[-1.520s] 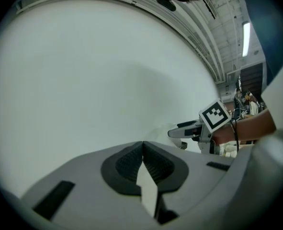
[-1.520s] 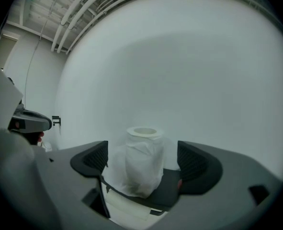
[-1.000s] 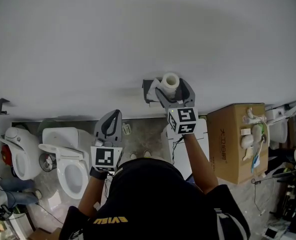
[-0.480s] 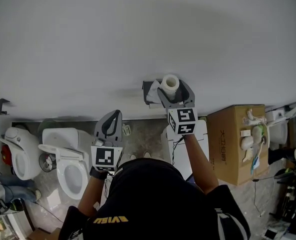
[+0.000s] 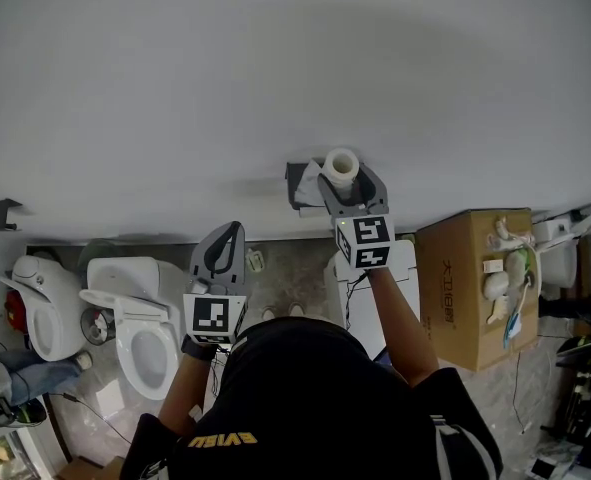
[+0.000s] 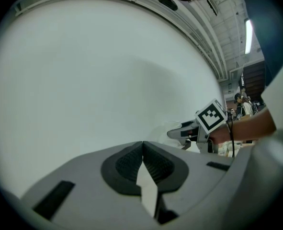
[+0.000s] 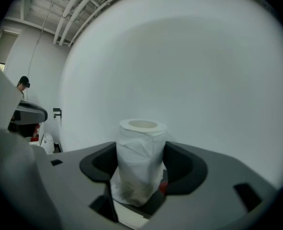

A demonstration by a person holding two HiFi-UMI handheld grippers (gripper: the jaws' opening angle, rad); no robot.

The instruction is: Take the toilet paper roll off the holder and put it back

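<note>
A white toilet paper roll [image 5: 341,163] stands upright on a dark holder [image 5: 299,182] fixed to the white wall. My right gripper [image 5: 349,176] reaches level to it, one jaw on each side. In the right gripper view the roll [image 7: 141,143] fills the gap and both dark pads [image 7: 180,163] touch its wrinkled sides; the jaws of the right gripper [image 7: 141,164] have just been closing on it. My left gripper [image 5: 229,232] hangs apart to the left, pointing at the bare wall. In its own view the left gripper [image 6: 142,150] is shut with nothing held.
Below the wall stand a white toilet [image 5: 140,328] and a second toilet [image 5: 37,303] at the left, and a cardboard box [image 5: 470,283] with clutter on it at the right. A small black bracket [image 5: 0,213] sits on the wall far left.
The right gripper's jaws have drawn in against the roll's sides. Both hands have stayed where they were. Someone's legs at the bottom left have shifted.
</note>
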